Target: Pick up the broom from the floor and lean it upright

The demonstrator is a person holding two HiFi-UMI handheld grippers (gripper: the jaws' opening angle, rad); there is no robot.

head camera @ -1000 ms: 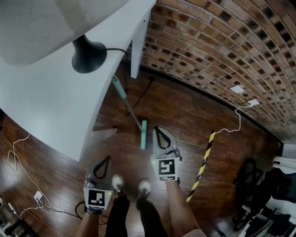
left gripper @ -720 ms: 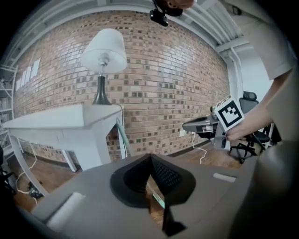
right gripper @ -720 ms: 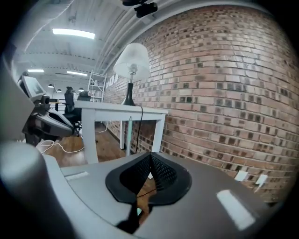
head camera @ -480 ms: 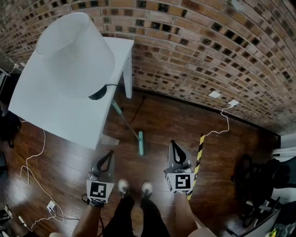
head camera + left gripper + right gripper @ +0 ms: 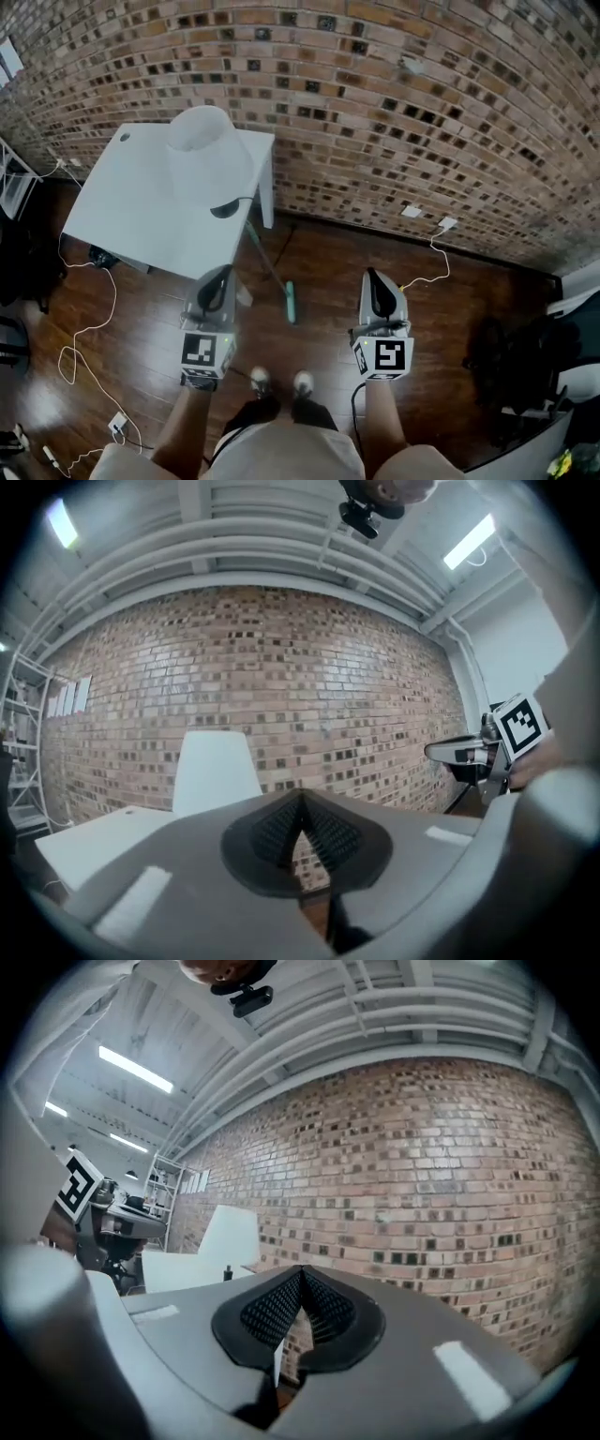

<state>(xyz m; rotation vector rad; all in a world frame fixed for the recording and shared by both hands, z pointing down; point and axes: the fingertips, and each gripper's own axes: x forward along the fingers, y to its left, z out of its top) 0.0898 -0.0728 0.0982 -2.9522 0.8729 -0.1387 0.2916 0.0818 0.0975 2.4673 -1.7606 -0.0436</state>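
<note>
The broom lies flat on the dark wood floor, its thin handle [image 5: 266,261] running back toward the table leg and its teal head [image 5: 292,303] nearer my feet. My left gripper [image 5: 217,273] is held level above the floor to the left of the broom, shut and empty. My right gripper [image 5: 373,275] is level to the right of it, also shut on nothing. Neither touches the broom. In the left gripper view the closed jaws [image 5: 300,803] point at the brick wall, as they do in the right gripper view [image 5: 300,1275]. The broom shows in neither gripper view.
A white table [image 5: 131,220] with a white-shaded lamp [image 5: 208,161] stands by the brick wall [image 5: 375,122], left of the broom. White cables [image 5: 86,323] trail over the floor at left. A wall socket with a cord [image 5: 446,224] and dark equipment [image 5: 514,361] are at right.
Both grippers have risen well above the floor and now point level at the wall. The head view has pulled up and back. The broom has not moved.
</note>
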